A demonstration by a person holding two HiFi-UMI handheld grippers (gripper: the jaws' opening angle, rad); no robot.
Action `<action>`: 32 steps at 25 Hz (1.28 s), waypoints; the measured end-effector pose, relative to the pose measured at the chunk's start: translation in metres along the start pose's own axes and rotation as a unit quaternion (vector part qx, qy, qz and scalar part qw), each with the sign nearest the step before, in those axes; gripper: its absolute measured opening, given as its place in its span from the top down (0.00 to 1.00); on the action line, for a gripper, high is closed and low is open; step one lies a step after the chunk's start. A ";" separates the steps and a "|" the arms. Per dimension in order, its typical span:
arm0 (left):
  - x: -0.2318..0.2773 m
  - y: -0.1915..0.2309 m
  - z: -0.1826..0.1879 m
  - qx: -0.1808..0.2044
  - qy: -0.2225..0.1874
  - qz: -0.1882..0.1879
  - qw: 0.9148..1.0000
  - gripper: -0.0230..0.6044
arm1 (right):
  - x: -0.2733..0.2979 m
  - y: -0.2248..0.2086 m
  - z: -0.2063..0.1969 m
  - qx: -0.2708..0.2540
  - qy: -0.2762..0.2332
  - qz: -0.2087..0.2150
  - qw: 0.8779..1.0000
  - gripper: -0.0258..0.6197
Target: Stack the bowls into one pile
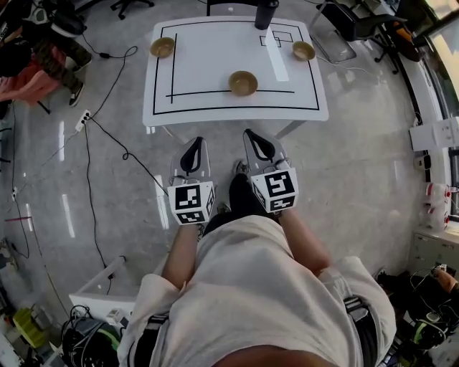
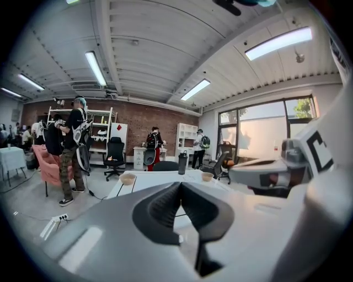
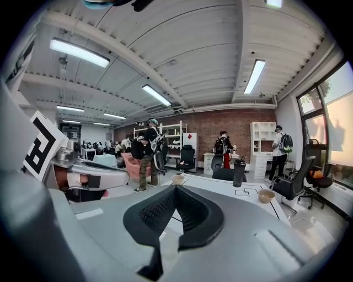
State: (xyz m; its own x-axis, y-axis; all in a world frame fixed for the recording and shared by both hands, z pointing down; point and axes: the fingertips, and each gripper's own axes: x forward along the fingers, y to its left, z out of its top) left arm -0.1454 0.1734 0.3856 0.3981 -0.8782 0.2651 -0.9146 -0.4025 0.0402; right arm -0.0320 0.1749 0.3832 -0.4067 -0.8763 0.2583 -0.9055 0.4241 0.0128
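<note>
Three tan bowls sit apart on the white table (image 1: 215, 43): one at the far left (image 1: 162, 47), one near the front middle (image 1: 243, 83), one at the far right (image 1: 303, 50). Both grippers hang short of the table's front edge, close to the person's body. The left gripper (image 1: 193, 143) and the right gripper (image 1: 252, 136) are shut and hold nothing. In the left gripper view its jaws (image 2: 180, 185) meet, with two bowls (image 2: 128, 178) (image 2: 207, 176) beyond. The right gripper (image 3: 175, 188) also sees two bowls (image 3: 178, 179) (image 3: 266, 195); its jaws hide the middle one.
A dark bottle (image 1: 266, 13) stands at the table's far edge, also seen as the bottle (image 2: 182, 162) and the bottle (image 3: 238, 172). Black lines mark the tabletop. Cables (image 1: 93, 129) trail on the floor to the left. People and office chairs stand beyond the table.
</note>
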 end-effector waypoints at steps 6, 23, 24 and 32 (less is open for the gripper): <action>0.055 0.022 0.004 0.003 0.020 0.010 1.000 0.96 | 0.055 -0.033 0.006 0.012 -0.001 0.016 1.000 0.96; 0.190 0.060 0.038 0.025 0.073 0.056 0.995 0.96 | 0.170 -0.123 0.027 0.064 0.010 0.086 0.994 0.96; 0.193 0.063 0.039 0.028 0.076 0.057 0.995 0.96 | 0.175 -0.123 0.027 0.068 0.011 0.089 0.994 0.96; 0.233 0.118 0.040 0.034 0.087 0.061 0.994 0.96 | 0.230 -0.121 0.028 0.067 0.032 0.091 0.993 0.96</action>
State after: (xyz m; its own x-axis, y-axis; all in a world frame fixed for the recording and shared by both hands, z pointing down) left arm -0.1581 -0.0889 0.4140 0.2600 -0.8663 0.4264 -0.9462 -0.3168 -0.0666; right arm -0.0193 -0.0845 0.4142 -0.5603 -0.7700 0.3054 -0.8276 0.5357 -0.1677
